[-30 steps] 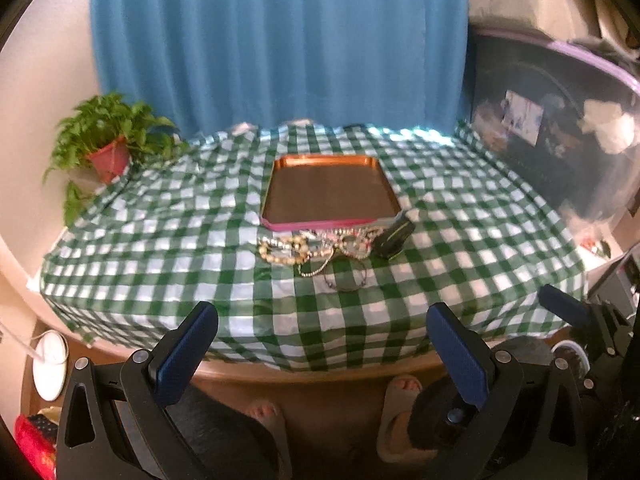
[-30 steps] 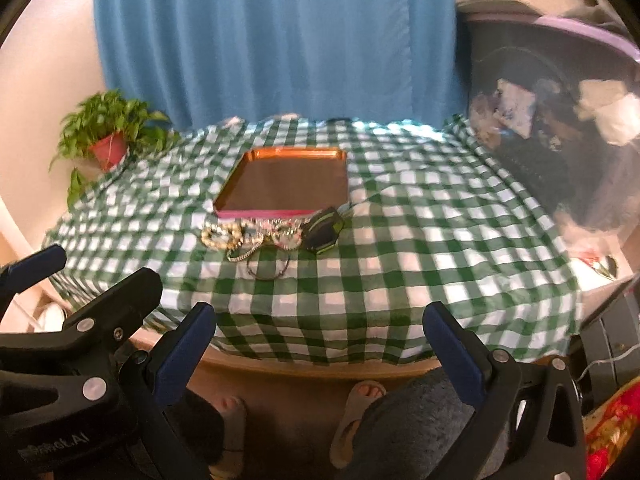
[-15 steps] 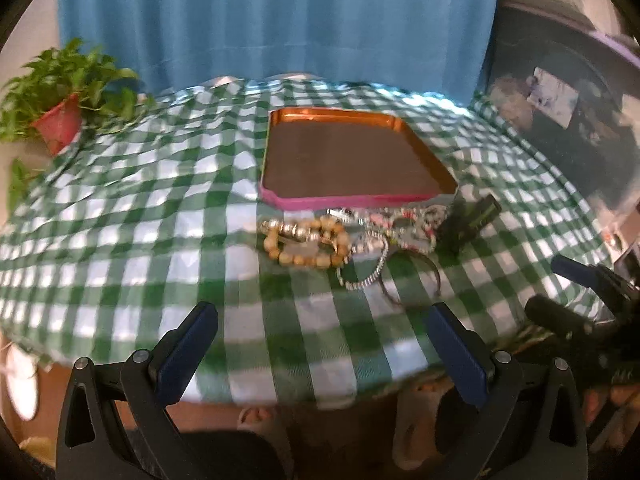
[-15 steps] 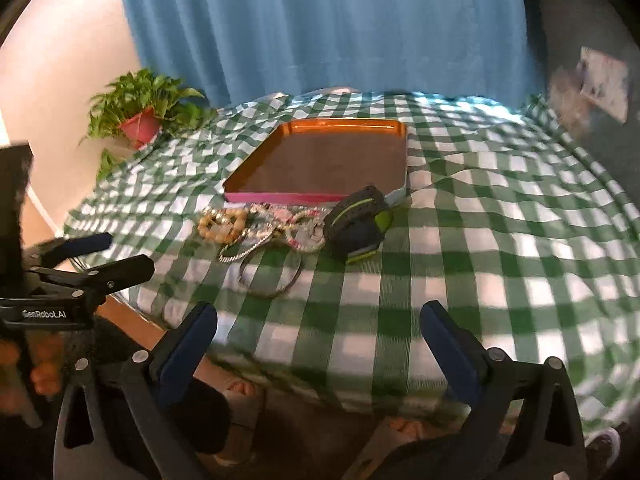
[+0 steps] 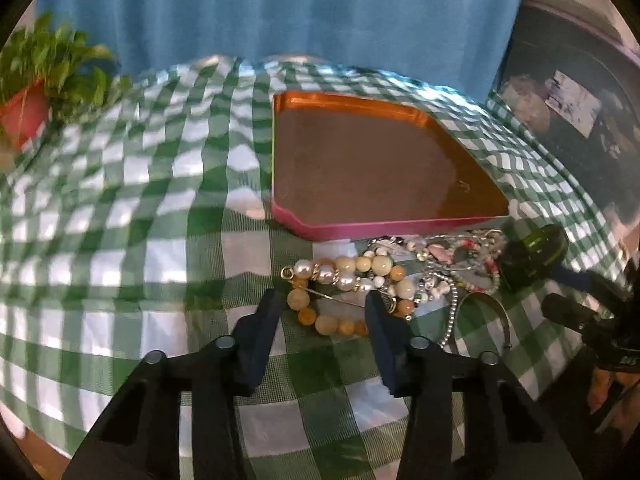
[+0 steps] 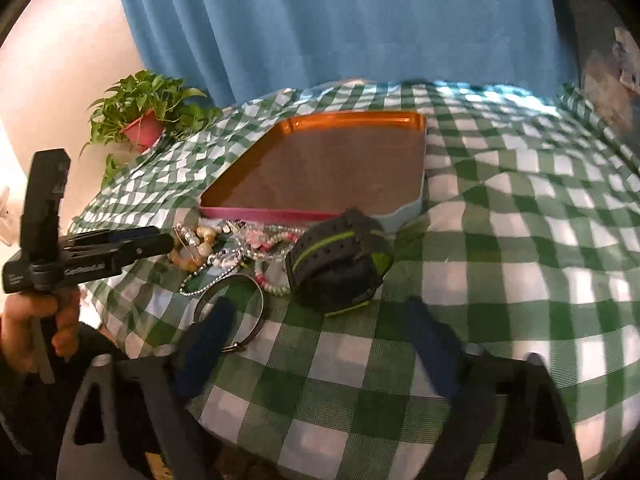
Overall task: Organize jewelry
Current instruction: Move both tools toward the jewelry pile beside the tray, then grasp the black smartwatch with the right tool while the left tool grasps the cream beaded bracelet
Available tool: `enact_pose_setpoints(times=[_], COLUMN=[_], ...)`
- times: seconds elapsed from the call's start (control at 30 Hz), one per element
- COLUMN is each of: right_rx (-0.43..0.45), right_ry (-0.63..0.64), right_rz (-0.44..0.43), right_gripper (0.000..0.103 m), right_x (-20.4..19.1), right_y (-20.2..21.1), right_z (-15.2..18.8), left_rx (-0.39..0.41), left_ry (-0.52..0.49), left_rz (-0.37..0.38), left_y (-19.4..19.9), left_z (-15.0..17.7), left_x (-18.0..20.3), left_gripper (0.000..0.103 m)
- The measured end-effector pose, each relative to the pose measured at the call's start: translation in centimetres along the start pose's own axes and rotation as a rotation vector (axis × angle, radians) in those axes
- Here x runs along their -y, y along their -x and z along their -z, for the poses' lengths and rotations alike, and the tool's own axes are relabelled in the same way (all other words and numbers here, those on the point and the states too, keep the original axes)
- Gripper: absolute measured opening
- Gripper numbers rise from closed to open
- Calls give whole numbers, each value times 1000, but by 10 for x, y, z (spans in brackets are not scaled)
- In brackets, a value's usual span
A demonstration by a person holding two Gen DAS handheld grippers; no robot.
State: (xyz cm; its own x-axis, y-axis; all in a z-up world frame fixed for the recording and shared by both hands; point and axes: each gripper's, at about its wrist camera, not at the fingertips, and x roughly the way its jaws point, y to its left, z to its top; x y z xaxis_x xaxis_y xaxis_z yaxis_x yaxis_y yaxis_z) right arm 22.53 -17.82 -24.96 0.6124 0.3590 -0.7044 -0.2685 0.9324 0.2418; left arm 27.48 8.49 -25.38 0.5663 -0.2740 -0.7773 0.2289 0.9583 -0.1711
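The left tool (image 5: pixel 322 306) hovers low over the checked tabletop (image 5: pixel 120 240), its fingers spread on either side of the near end of a beaded bracelet (image 5: pixel 344 292), grasping nothing. That bracelet lies in a tangled jewelry pile (image 6: pixel 236 248) just in front of the copper-coloured tray (image 5: pixel 380 168). The right tool (image 6: pixel 316 320) is released too, behind a metal bangle (image 6: pixel 236 308) and a black-and-green watch (image 6: pixel 340 260).
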Motion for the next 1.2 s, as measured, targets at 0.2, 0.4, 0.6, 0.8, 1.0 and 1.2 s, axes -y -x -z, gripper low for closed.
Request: enact_pose_setpoints(times=[0.2,0.4,0.6,0.8,1.0,1.2], right_rx=[-19,-14,-15,-10,52,87], right_ry=[-11,-16,61,61,85,93], right_rz=[-22,38,81,41,57,69], right_gripper=[53,70,73,52,52,52], right_x=[1,5,3,4,1,0], right_y=[-11,-19,-31,-33,-18,-2], right_z=[4,-1,-11,-15,-14,-8], left_rx=[-10,15,25,54,148,193], left_ry=[58,8,-41,8,-50,-5], left_rz=[9,-43,-77,-31,-16,52], left_y=[-7,-9,-9,12,55,87], left_z=[4,6,8,-13,-40,-51], left_x=[-14,-15,-10,-13,11,13], left_gripper=[26,17,13,12,12,12])
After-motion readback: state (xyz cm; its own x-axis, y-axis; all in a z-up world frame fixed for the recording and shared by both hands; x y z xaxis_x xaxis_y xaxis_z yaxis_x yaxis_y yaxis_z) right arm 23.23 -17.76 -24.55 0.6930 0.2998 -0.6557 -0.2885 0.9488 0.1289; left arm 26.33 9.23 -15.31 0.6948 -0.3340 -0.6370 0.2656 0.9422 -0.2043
